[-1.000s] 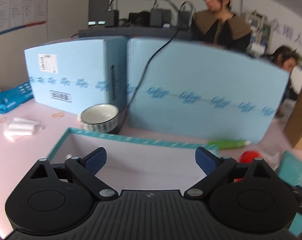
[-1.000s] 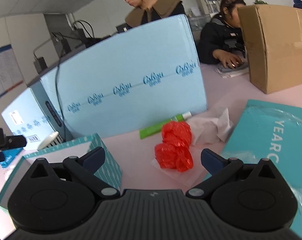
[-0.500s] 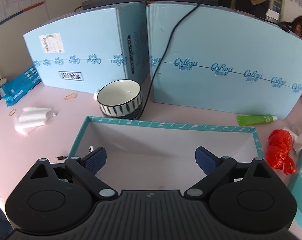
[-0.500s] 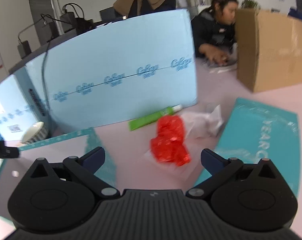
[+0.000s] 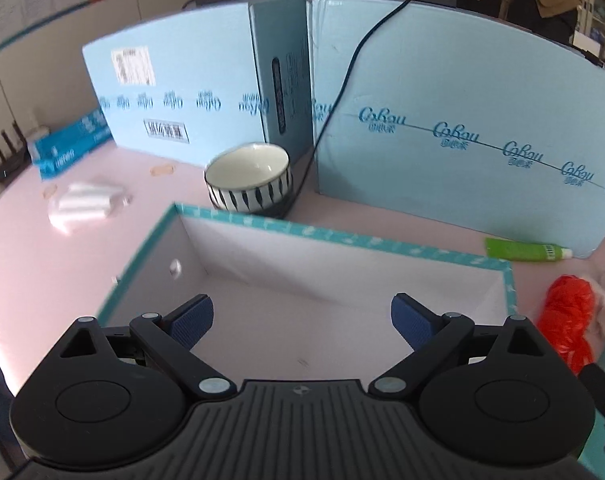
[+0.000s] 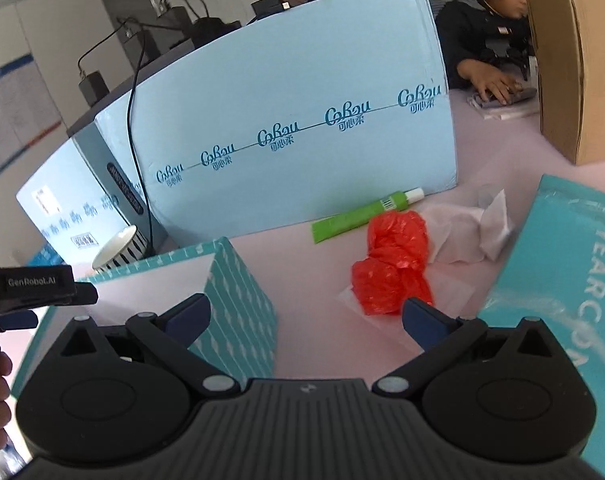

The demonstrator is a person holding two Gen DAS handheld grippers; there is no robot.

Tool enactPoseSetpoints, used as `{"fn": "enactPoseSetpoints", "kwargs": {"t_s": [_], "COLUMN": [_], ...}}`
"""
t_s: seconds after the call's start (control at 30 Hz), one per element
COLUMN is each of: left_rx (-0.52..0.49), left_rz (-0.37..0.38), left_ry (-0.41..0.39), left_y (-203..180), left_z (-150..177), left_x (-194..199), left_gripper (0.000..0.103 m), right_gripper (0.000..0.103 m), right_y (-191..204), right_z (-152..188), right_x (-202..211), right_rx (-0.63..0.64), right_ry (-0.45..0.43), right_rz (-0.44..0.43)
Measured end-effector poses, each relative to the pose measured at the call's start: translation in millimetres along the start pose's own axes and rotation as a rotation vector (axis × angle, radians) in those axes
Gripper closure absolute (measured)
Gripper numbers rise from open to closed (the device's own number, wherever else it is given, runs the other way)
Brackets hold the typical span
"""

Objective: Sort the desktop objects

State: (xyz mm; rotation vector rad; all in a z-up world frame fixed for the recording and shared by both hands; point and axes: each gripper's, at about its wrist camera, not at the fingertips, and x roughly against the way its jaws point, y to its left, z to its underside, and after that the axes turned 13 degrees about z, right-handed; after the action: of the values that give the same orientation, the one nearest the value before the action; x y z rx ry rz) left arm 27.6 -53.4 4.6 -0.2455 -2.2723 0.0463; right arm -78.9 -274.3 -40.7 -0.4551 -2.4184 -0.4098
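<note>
Pink desk (image 5: 30,264); both jaws spread, unloaded.

Two tall light-blue cartons (image 5: 442,128) stand side by side at the far edge of the pink desk (image 5: 42,248). A brown cardboard box (image 6: 578,68) sits far right, where two people (image 6: 490,32) are seated.

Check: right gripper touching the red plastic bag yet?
Apart. Right wrist view shows bare table between the open right gripper and the red plastic bag; nothing sits between the jaws.
</note>
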Motion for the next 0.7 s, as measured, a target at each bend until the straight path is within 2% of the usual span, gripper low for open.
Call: {"fn": "enactPoseSetpoints", "kwargs": {"t_s": [0.2,0.43,0.53,0.7], "left_rx": [0.035,0.081,0.076,0.055], "left_rz": [-0.038,-0.052,-0.056,-0.057], "left_ry": [0.005,-0.007,-0.012,0.002], "left_y": [-3.4,-9.9,-16.6,-25.1], "left_z": [17.3,26.6,30.7,34.8], "left_x": [6.8,19.2,24.9,24.9], "left_gripper": [0.008,0.008,0.008,0.008], "right_gripper": [0.000,0.000,0.000,0.000], "right_y": [-21.1,-32.7,-41.5,-53.5], "right_z": [12.4,4.0,2.1,6.1], "right_x": [8.6,6.1,4.5,-2.0], "right_rx": [0.005,0.074,0.058,0.038], "right_ry": [-0.068,-0.112,-0.117,-0.092], "right_rz": [-0.039,0.008,-0.018,-0.007]}}
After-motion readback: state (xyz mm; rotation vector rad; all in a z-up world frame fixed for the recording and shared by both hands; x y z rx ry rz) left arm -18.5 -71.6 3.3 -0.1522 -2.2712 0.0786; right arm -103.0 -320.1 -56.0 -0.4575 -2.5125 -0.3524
